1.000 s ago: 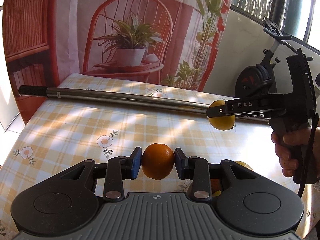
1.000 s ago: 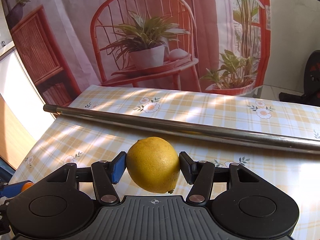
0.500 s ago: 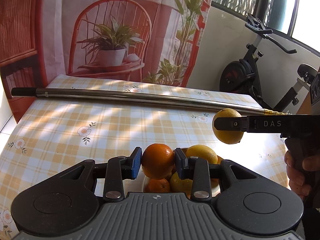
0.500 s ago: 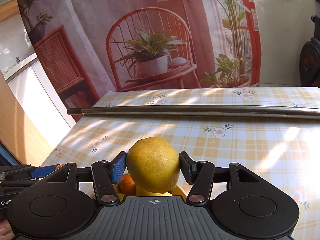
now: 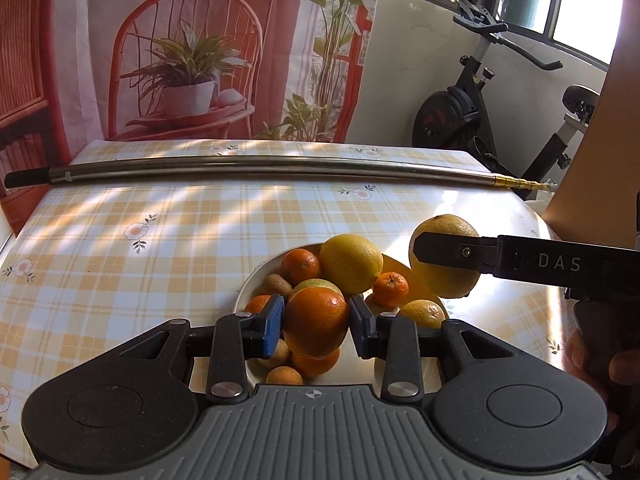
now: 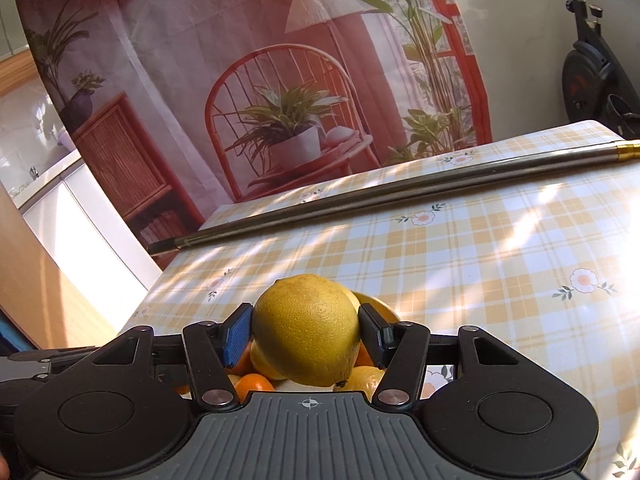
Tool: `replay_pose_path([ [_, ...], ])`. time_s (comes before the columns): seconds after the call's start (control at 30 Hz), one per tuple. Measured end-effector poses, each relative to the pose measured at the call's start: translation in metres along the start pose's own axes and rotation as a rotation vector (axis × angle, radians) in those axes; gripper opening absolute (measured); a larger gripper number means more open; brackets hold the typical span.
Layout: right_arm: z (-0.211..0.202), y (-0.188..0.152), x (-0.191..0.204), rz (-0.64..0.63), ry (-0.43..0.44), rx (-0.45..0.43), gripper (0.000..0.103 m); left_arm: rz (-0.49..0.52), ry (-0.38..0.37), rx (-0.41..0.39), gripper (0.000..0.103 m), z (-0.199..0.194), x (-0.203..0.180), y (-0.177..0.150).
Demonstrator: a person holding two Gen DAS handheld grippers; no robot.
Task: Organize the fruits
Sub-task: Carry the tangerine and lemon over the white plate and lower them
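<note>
- Left tongs (image 5: 316,322) grip an orange (image 5: 316,326) above the white bowl (image 5: 250,280).
- Right tongs (image 6: 306,330) clamp a lemon (image 6: 307,330) over the bowl's right rim.
- The bowl, near the desk's (image 5: 160,240) front edge, holds lemons, oranges, mandarins and kiwis.

Strong daylight comes in through the windows (image 5: 568,4) at the upper right, where the panes burn out to white. It falls across the checked tablecloth (image 5: 192,248) in slanted bright bands broken by soft shadow stripes. Near the right edge the cloth glares almost to blank white in both views. The metal pole (image 5: 256,166) carries a thin bright highlight along its length. The printed backdrop (image 6: 280,80) looks flat, slightly hazy and washed pink. Both pictures are sharp in the middle, but the fisheye bends the table edge and the pole into curves, and the corners stretch and soften.
</note>
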State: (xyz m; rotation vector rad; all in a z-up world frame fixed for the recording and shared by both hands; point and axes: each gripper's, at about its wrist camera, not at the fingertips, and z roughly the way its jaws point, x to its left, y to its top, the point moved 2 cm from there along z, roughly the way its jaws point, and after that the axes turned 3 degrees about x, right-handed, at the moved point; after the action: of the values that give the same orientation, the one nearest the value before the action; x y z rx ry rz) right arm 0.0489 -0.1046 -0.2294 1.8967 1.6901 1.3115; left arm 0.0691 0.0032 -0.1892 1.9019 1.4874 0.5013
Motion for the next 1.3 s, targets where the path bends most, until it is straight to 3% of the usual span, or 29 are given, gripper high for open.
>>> replay_pose_path([
  [0.23,-0.006,-0.018,-0.004,0.029,-0.015,-0.008,0.053,0.027,-0.038,0.062,0.037,0.012,-0.007,-0.014],
  [0.7,0.003,-0.021,-0.019,0.062,-0.029,0.008,0.053,0.046,-0.06,0.17,0.037,0.039,-0.01,-0.029],
  [1.3,0.003,-0.019,-0.02,0.063,-0.029,0.008,0.053,0.058,-0.05,0.208,0.037,0.047,-0.01,-0.033],
])
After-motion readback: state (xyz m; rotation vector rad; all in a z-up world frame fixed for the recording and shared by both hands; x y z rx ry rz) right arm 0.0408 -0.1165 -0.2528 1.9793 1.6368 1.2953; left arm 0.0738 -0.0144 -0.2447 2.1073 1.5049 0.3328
